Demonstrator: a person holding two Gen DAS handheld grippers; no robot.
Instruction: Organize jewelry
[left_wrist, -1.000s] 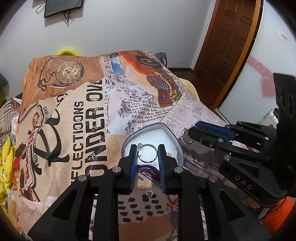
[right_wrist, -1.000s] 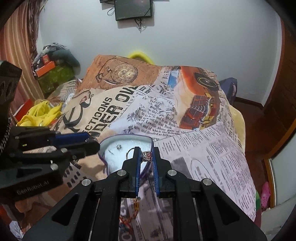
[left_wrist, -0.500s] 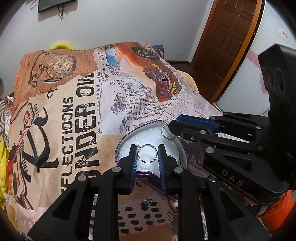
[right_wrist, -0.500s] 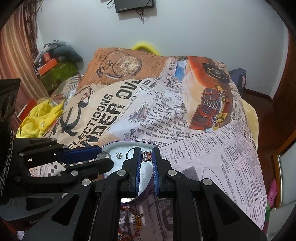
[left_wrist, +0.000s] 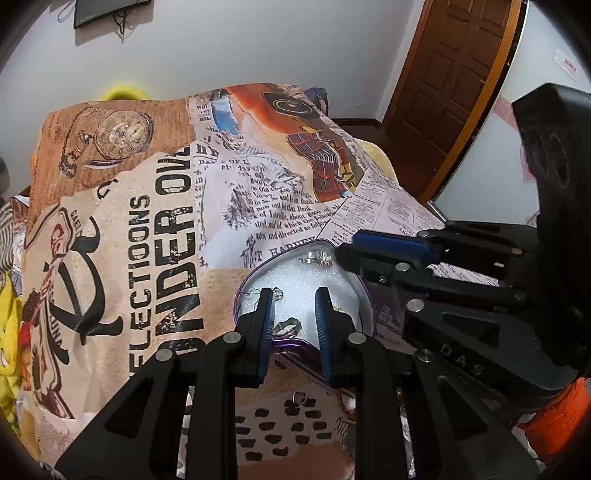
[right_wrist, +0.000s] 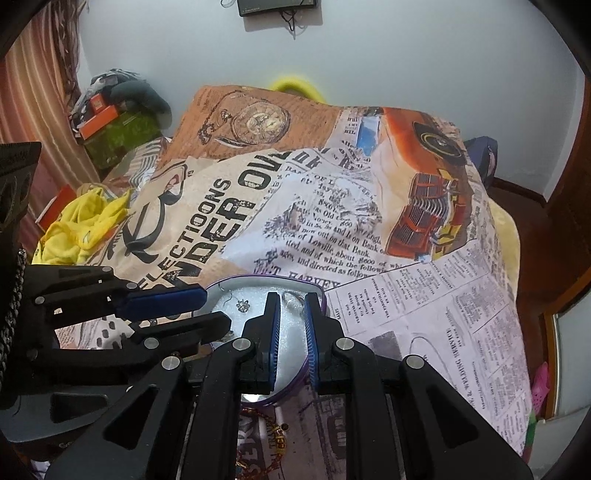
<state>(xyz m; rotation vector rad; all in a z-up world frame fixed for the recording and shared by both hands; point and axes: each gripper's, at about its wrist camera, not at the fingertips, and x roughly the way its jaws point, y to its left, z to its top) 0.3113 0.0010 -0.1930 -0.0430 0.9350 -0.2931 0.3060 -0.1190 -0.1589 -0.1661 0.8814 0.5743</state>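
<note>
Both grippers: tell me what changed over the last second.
The left gripper let go of its hoop ring, which now lies in the heart-shaped tin. The right gripper dropped its red-stone ring at the tin's far end. Both jaws have opened and stand empty. Tin, bedspread and loose small ring stayed put.

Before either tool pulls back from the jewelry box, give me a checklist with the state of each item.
1. Left tool open, nothing between its fingers: ok.
2. Right tool open, nothing held: ok.
3. Hoop ring lying inside the jewelry box: ok.
4. Stone ring inside the box: ok, though blurred.
5. Small ring on the bedspread put away: not ok.
6. Bead bracelet put away: not ok.
</note>
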